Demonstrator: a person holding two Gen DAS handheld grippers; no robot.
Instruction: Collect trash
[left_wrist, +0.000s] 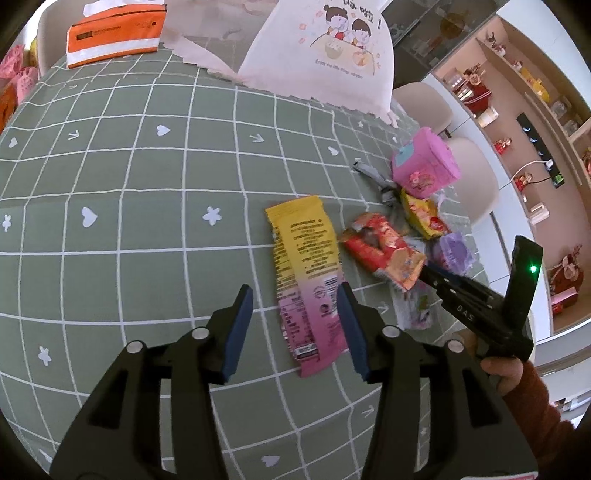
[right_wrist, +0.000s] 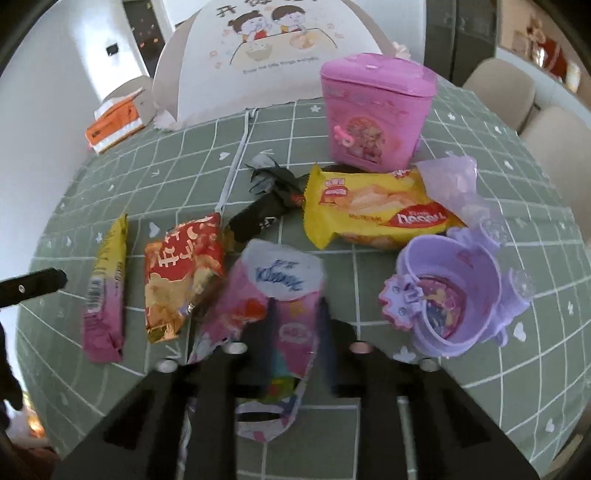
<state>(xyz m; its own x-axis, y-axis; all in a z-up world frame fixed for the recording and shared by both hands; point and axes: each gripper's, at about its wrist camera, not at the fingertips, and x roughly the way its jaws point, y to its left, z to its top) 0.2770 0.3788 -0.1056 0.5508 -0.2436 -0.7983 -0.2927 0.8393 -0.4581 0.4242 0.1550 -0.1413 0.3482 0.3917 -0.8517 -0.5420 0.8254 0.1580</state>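
My left gripper (left_wrist: 295, 325) is open just above the green checked tablecloth, its blue pads either side of the near end of a flat yellow-and-pink wrapper (left_wrist: 306, 273), also seen in the right wrist view (right_wrist: 105, 291). My right gripper (right_wrist: 297, 325) is shut on a pink-and-white Kleenex tissue wrapper (right_wrist: 280, 295); it also shows in the left wrist view (left_wrist: 424, 269). A red snack packet (right_wrist: 181, 273), a black wrapper (right_wrist: 266, 206), and a yellow biscuit packet (right_wrist: 373, 206) lie nearby. A pink mini bin (right_wrist: 373, 110) stands behind them.
A purple toy cup (right_wrist: 454, 295) with its lid lies at the right. A white printed bag (right_wrist: 266, 55) and an orange tissue pack (left_wrist: 114, 33) stand at the table's far side. Beige chairs (left_wrist: 472, 177) stand beyond the table's right edge.
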